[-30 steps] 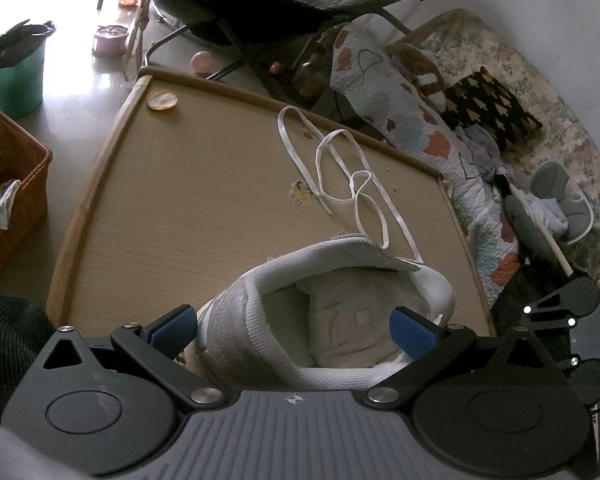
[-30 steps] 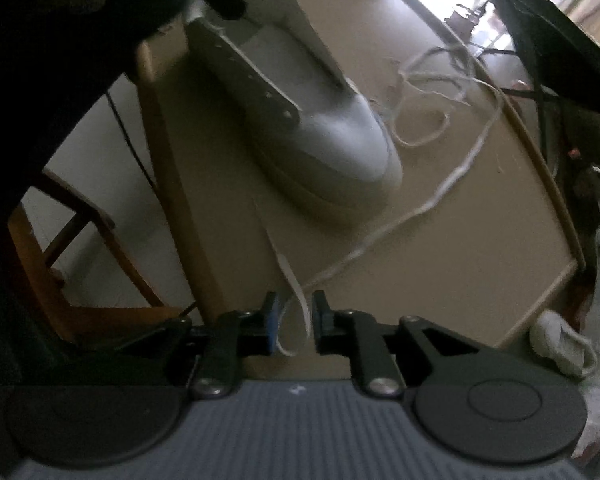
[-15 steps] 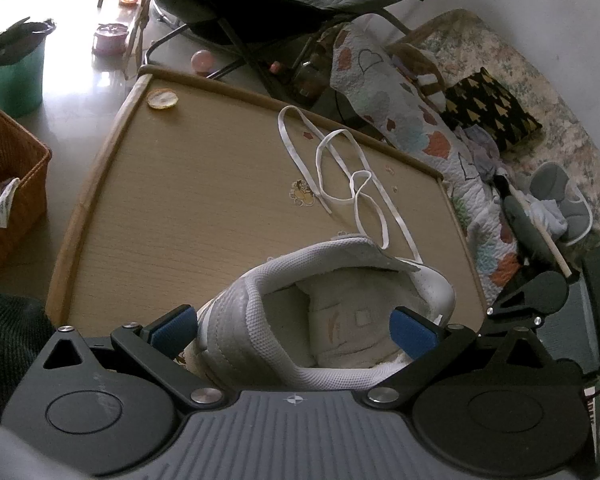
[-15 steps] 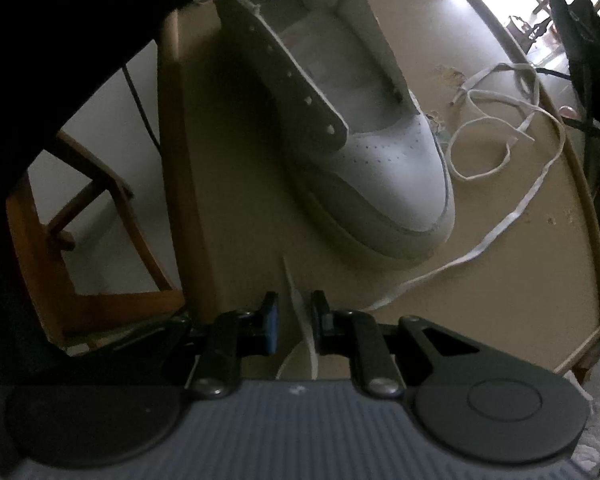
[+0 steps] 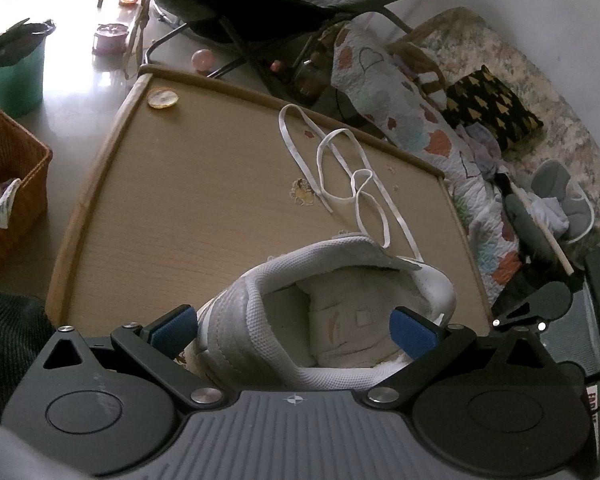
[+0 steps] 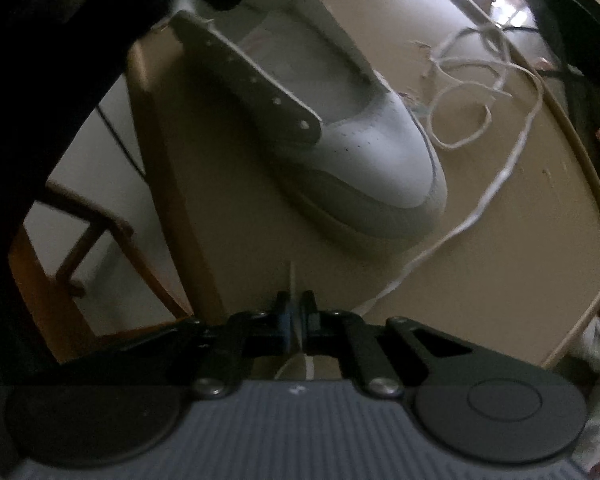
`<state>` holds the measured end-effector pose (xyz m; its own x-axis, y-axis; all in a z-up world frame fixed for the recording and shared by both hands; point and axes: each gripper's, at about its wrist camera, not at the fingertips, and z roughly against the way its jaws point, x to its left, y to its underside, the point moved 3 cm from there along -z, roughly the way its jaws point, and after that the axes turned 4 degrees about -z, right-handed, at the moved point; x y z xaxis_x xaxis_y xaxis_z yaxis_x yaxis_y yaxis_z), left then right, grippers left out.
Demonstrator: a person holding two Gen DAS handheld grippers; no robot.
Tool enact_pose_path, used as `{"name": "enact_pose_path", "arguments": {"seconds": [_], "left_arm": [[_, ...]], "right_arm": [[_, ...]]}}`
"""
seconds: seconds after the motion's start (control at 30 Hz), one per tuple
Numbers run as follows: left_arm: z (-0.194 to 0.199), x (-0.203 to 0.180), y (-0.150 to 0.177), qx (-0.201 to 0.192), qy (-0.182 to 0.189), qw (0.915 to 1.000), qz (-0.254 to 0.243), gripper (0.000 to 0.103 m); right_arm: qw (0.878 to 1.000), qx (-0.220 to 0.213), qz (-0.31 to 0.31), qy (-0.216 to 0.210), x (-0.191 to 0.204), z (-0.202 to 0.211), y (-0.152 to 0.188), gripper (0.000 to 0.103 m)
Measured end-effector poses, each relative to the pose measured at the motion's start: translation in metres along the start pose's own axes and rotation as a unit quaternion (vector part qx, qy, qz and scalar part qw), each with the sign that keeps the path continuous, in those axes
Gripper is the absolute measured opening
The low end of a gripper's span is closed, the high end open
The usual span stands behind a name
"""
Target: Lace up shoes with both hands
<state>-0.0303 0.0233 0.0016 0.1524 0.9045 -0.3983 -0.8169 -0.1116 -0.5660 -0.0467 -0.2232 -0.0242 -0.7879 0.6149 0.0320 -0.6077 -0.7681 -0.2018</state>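
Right gripper point(image 6: 296, 312) pinched together on the tip of the white lace point(image 6: 500, 176), the aglet end poking up just past the pads; from there the lace trails off right and ahead, looping loose on the table point(image 6: 500, 280) beyond the toe of the shoe point(image 6: 364, 152); the shoe lies ahead and slightly left, its eyelet flap point(image 6: 260, 84) facing this gripper, every hole visible bare; so the lacing proper has not begun, I'd say, only the lace end secured.

Left gripper point(image 5: 294, 330) spread wide around the heel, one blue pad point(image 5: 176, 324) outside the shoe's side, the other point(image 5: 412, 330) inside or against the far collar; whether they actually press I cannot tell; it looks like steadying.

Room: the table's near-left edge runs close beside the shoe in the right view, a wooden chair point(image 6: 80, 248) below it; open tabletop ahead and right, raised rim point(image 5: 96, 184) all round; lace loops are the snag to watch.
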Motion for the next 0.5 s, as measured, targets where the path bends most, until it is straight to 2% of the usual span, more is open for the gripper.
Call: {"name": "enact_pose_path", "arguments": {"seconds": [0.3,0.5], "left_arm": [[0.0,0.003,0.0,0.0,0.002,1.0,0.004,0.103],[0.0,0.004,-0.001,0.001,0.002,1.0,0.005,0.103]], "right_arm": [[0.996,-0.047,-0.078,-0.002,-0.006,0.024,0.007,0.005],[0.989,-0.081,-0.126,0.003,-0.015,0.04,0.008,0.005]]}}
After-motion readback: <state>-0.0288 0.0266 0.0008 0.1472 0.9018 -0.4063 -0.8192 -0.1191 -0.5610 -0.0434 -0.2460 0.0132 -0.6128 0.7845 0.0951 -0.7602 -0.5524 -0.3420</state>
